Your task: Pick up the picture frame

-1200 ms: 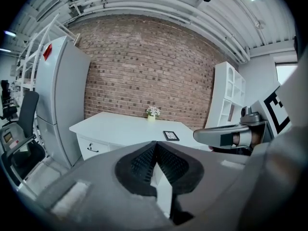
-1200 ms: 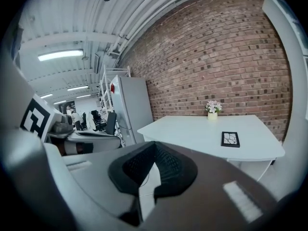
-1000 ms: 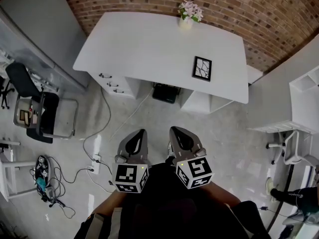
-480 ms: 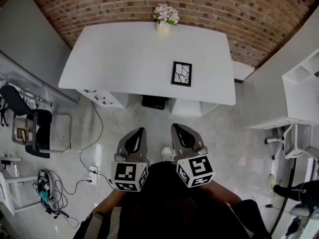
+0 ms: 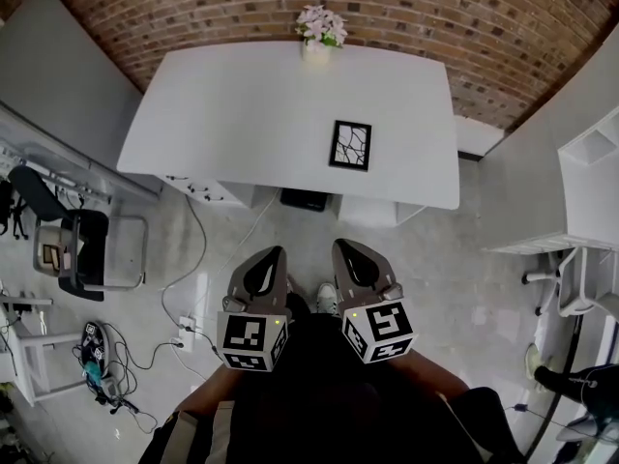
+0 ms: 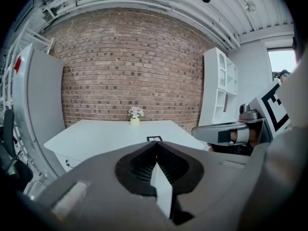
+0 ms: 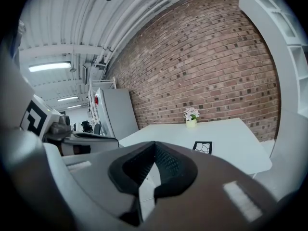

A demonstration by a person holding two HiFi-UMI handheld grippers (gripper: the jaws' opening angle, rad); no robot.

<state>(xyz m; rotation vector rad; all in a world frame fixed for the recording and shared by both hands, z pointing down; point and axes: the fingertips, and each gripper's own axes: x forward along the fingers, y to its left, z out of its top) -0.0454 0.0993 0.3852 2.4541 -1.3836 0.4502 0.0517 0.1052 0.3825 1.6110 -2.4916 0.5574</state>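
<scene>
A black picture frame with a white cracked-line print lies flat on the white desk, right of its middle. It shows small in the left gripper view and in the right gripper view. My left gripper and right gripper hang side by side over the floor, well short of the desk's front edge. Both are shut and hold nothing.
A vase of pale flowers stands at the desk's back edge by the brick wall. A black box sits under the desk beside drawers. A black chair and cables lie left; white shelving stands right.
The desk and frame have slid left and down in the head view, mostly in the first half second. Both grippers keep their place in the view, still shut.
</scene>
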